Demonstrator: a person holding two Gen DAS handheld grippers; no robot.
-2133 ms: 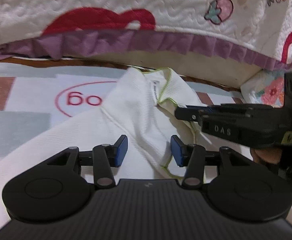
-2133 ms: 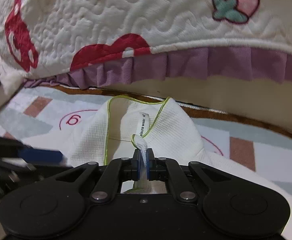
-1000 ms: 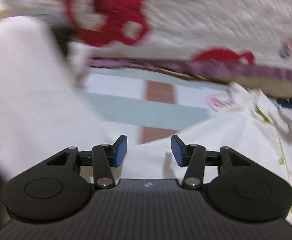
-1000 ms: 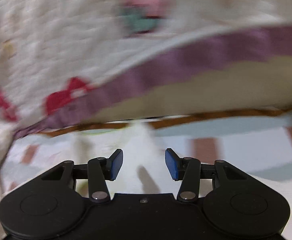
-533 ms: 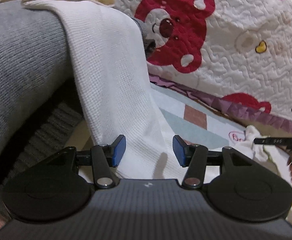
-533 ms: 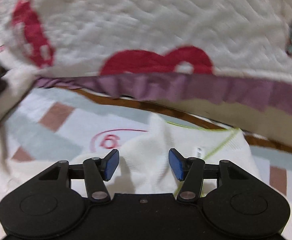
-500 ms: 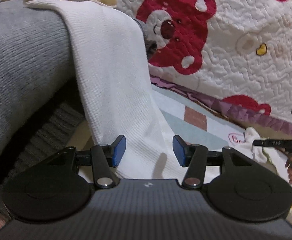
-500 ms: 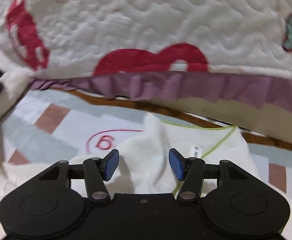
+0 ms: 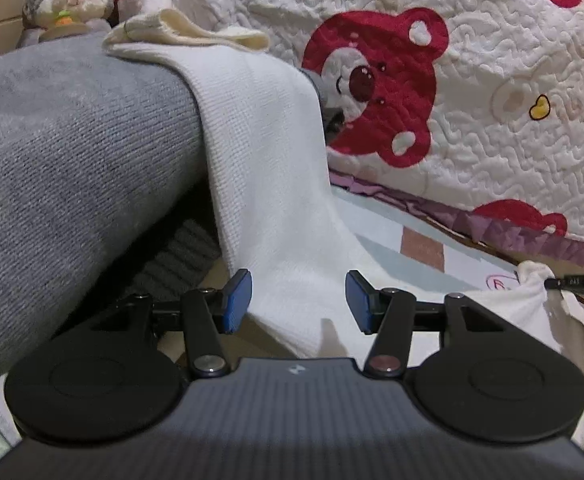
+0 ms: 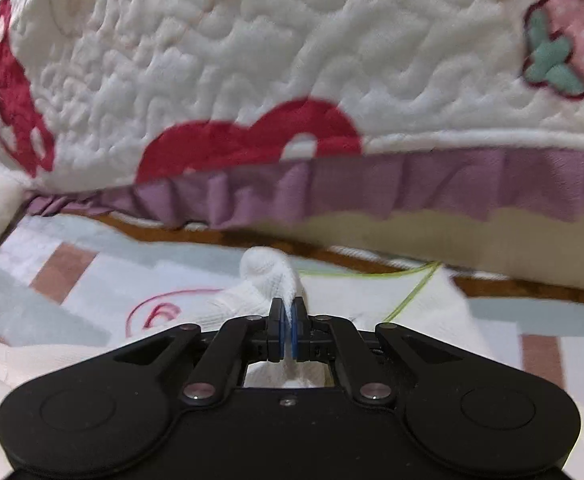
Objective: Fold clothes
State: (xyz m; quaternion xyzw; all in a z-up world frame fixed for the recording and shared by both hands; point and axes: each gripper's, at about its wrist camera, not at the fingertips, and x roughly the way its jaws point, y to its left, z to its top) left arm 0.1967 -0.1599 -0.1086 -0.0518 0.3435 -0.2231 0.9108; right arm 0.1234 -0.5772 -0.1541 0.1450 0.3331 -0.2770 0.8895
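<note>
Between two pads, right gripper (image 10: 287, 330) pinches one garment (image 10: 267, 280) (white); left gripper (image 9: 298, 306) open.

On our left a grey knitted mass (image 9: 63, 168) blocks the way, with the white garment (image 9: 267, 184) draped over it and down between the left gripper's (image 9: 298, 306) parted fingers. Far ahead the quilted bedcover (image 10: 292, 72) hangs low. Between them we see bare patterned floor mat (image 9: 388, 248).

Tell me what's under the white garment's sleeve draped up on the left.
The white garment's sleeve lies over a grey knit fabric; a darker ribbed knit shows below that. What the grey fabric covers is hidden.
</note>
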